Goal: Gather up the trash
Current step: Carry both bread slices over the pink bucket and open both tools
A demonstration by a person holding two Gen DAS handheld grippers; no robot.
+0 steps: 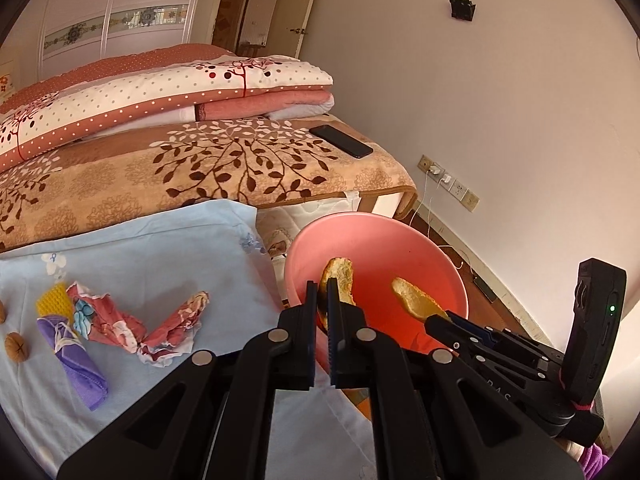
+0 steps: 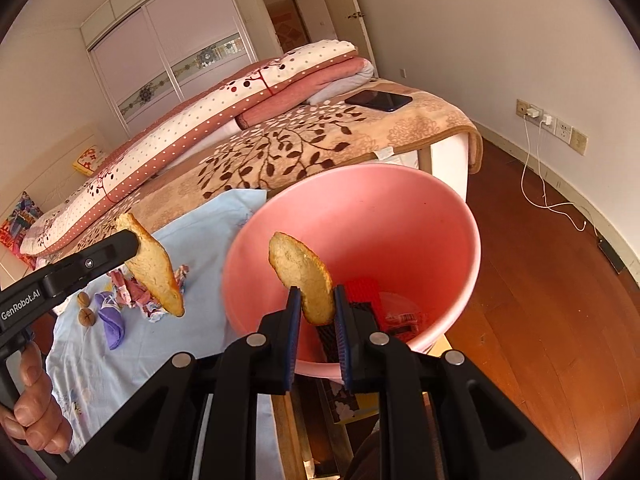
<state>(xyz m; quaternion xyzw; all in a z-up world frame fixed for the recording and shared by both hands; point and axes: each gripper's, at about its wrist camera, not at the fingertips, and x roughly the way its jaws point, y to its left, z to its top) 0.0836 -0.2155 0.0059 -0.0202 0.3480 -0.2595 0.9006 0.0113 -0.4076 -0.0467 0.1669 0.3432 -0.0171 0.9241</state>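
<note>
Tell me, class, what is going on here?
A person is clearing scraps off a light blue cloth with two hand-held grippers. The left gripper is shut on one bread slice, the right gripper on another bread slice. Both slices hang at the mouth of a pink bucket, not yet dropped. Crumpled wrappers, a purple cloth and two walnuts lie on the blue cloth.
</note>
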